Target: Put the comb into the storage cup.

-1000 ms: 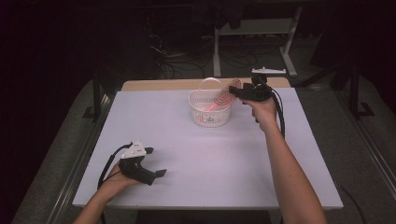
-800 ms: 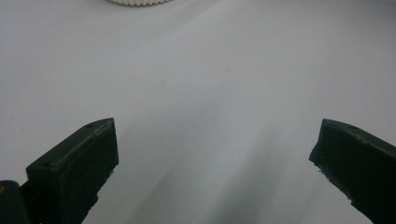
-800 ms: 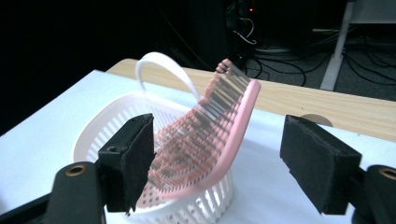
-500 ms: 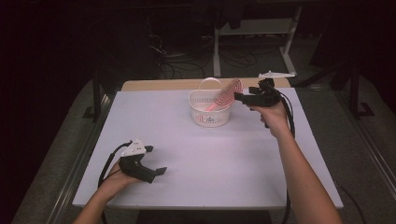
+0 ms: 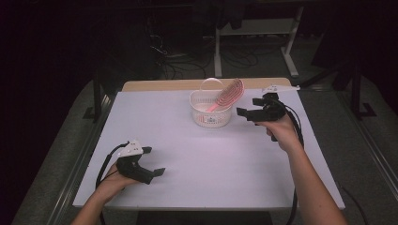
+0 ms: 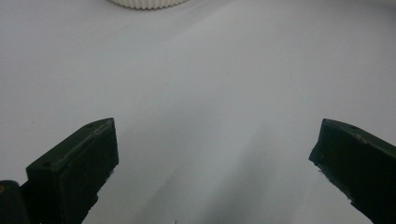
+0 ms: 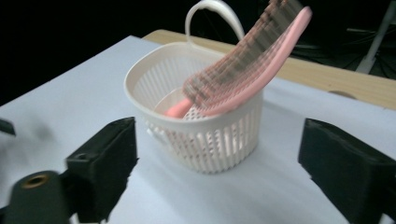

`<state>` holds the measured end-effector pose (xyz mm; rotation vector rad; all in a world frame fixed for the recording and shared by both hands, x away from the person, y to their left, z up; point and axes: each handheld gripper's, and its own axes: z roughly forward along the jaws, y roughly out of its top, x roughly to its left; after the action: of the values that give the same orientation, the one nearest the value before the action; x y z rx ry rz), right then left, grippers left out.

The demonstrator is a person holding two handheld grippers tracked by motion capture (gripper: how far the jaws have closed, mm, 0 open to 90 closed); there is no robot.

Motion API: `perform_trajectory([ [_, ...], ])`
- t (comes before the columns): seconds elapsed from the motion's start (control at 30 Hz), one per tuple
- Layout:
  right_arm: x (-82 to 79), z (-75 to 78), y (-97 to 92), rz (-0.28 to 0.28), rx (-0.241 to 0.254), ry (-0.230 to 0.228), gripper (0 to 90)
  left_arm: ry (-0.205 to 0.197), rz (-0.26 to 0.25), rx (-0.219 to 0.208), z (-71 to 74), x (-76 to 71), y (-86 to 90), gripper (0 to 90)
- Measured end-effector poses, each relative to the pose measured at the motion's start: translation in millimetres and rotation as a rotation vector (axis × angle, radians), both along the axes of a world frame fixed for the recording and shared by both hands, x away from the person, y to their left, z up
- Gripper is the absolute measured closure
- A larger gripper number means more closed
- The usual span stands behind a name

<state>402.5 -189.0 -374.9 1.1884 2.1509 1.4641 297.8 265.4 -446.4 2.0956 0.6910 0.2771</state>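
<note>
The pink brush (image 5: 227, 95) leans in the basket (image 5: 211, 112) near the table's (image 5: 197, 187) far edge; the right gripper (image 5: 247, 114), just opened wide, holds nothing, and the left gripper (image 5: 157, 173) rests wide, empty, near the front-left corner.

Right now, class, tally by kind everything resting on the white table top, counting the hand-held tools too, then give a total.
Baskets: 1, the white slotted basket
Hairbrushes: 1, the pink hairbrush leaning inside the basket
Hand-held tools: 2, the left tool and the right tool
Total: 4
</note>
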Motion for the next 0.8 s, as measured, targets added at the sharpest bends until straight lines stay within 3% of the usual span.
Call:
perform_trajectory([
  [0.3, -29.9, -12.1, 5.1, 0.038, -0.039, 0.004, 0.0, 0.002, -0.011, -0.001, 0.7, 0.0, -2.2, 0.0],
  [0.43, -41.8, -17.8, 9.3, 0.054, -0.070, 0.000, 0.0, 0.003, -0.014, -0.003, 0.6, -0.2, -2.3, 0.0],
  [0.8, -69.4, -35.4, 11.8, 0.073, -0.074, 0.009, 0.0, -0.004, -0.012, -0.009, 1.9, -1.6, -0.4, 0.0],
])
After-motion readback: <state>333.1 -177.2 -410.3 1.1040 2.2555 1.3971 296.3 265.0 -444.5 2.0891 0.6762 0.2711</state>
